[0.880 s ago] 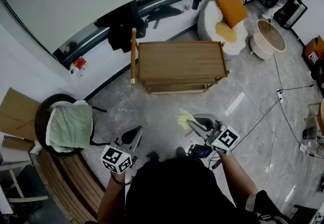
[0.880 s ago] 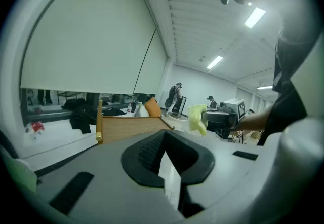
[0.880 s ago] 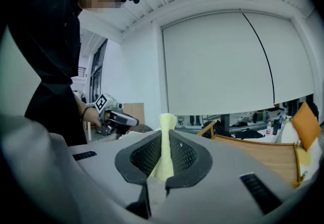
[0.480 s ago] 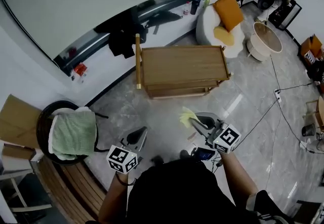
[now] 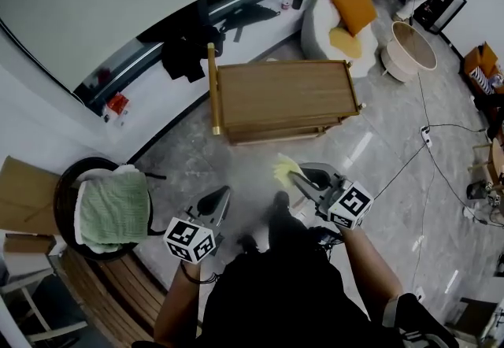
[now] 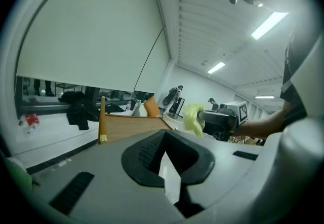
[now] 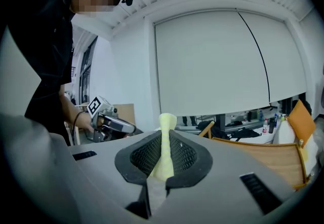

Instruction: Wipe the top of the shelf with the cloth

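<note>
The wooden shelf, a low cart with a flat top, stands ahead on the grey floor; it also shows in the left gripper view and the right gripper view. My right gripper is shut on a yellow cloth, held in the air short of the shelf's near edge. The cloth stands pinched between the right gripper's mesh pads. My left gripper hangs lower left, shut with nothing in it. From the left gripper view the cloth is visible to the right.
A black round chair with a green towel stands at the left. A white armchair with orange cushions and a round side table lie beyond the shelf. Cables run across the floor at the right. Dark clothing hangs on the sill.
The person has stepped slightly toward the shelf, one foot coming forward. Both grippers keep their pose; the cloth stays in the right one.
</note>
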### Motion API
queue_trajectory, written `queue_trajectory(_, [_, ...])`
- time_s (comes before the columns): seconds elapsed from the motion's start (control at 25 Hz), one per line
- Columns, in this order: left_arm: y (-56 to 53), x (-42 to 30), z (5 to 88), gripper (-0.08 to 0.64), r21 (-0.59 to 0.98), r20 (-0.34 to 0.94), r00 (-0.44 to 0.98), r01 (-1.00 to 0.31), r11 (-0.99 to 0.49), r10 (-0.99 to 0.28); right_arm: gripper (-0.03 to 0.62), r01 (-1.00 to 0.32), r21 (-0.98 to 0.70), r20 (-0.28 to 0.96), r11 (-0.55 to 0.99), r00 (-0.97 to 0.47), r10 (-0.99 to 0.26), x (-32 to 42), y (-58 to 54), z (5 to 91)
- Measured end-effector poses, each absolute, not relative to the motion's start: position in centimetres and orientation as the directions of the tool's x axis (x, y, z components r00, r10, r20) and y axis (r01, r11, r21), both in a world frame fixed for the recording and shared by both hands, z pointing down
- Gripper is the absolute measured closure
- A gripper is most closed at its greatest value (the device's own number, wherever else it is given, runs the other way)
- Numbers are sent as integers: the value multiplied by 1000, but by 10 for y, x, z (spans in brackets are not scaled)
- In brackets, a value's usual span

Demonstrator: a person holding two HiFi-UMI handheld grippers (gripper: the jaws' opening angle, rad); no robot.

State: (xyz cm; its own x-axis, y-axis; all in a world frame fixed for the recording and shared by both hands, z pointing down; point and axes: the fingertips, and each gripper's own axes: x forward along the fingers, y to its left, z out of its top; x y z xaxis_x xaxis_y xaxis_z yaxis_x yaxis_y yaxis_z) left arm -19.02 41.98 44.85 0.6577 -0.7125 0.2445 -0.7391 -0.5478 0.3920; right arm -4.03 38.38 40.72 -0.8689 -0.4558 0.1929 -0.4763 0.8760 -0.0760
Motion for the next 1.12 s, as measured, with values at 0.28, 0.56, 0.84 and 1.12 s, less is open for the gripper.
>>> queue_trajectory(0.28, [357, -186, 463, 557, 389, 314, 611, -781, -489, -726, 552, -475, -90, 198, 875, -870, -452, -36, 312, 423])
queue_trajectory(0.56, [275, -171, 484, 557, 383, 407, 548, -829, -409, -730, 552, -454, -147, 208, 879, -883, -421, -25, 215, 441])
queue_trajectory(0.84, [198, -147, 488, 557, 403, 452, 504, -851, -336, -736, 552, -424, -210, 230, 881, -897, -377, -12, 149, 463])
queue_trajectory(1.12, [134, -148, 478, 557, 395, 448, 453, -874, -284, -771, 552, -389, -268, 221, 881, -915, -337, -37, 94, 472])
